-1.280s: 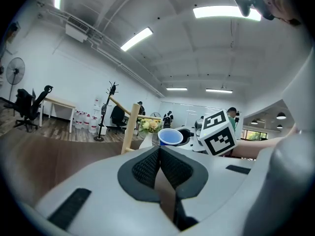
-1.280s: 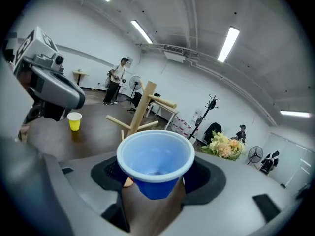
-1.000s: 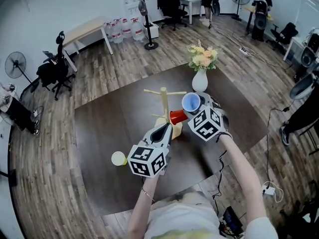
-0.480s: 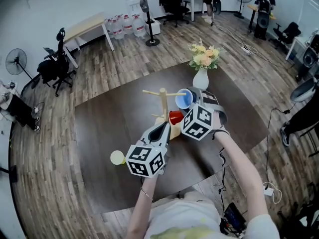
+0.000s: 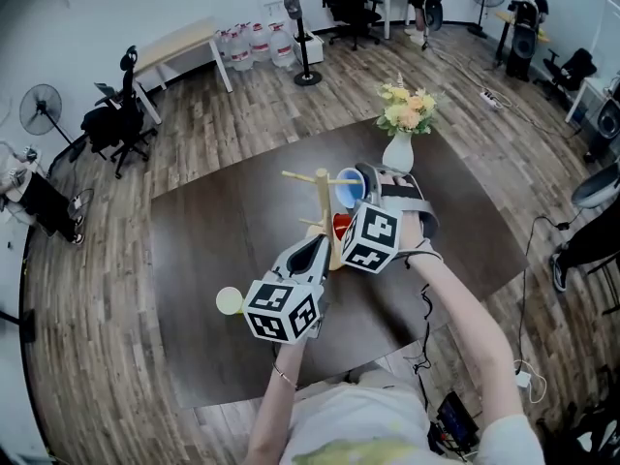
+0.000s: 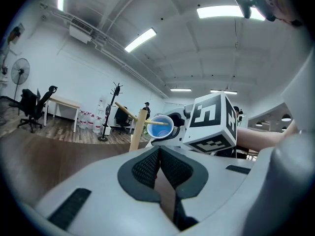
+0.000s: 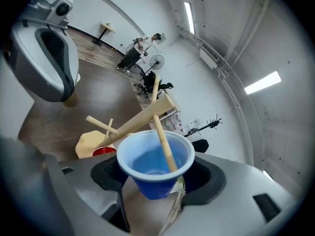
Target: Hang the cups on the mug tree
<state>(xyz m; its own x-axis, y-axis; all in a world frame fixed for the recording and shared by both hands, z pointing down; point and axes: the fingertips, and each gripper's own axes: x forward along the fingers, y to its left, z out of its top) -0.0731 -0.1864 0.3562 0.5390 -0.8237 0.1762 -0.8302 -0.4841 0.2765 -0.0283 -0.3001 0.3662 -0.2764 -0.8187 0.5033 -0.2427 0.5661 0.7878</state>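
**Right gripper** (image 7: 156, 177): found clamped on blue cup (image 7: 142, 163), jaws spread wide to either side of the cup's body.

**Blue cup:** held on its side, raised clear of the table (image 5: 223, 231), mouth turned toward the mug tree (image 5: 323, 211). Upper peg (image 7: 164, 144) noted crossing the rim and reaching into the cup's mouth.

**Left gripper** (image 6: 158, 150): found with jaws pressed together, nothing between them. Held low, close before the tree's base (image 7: 88, 142); contact with the base not determinable.

**Mug tree:** wooden, upright near the middle of the dark table, set on a pale base.

**Red cup** (image 5: 340, 225): logged low on the tree, just above the base and below the blue cup. Whether hung on a lower peg or merely resting there, not determinable.

**Yellow cup** (image 5: 230, 301): logged on the table, well apart from the tree, just left of the left gripper's marker cube (image 5: 283, 310).

**Vase of flowers** (image 5: 398, 151): white, on the table beyond the tree, on the far side of the right gripper.
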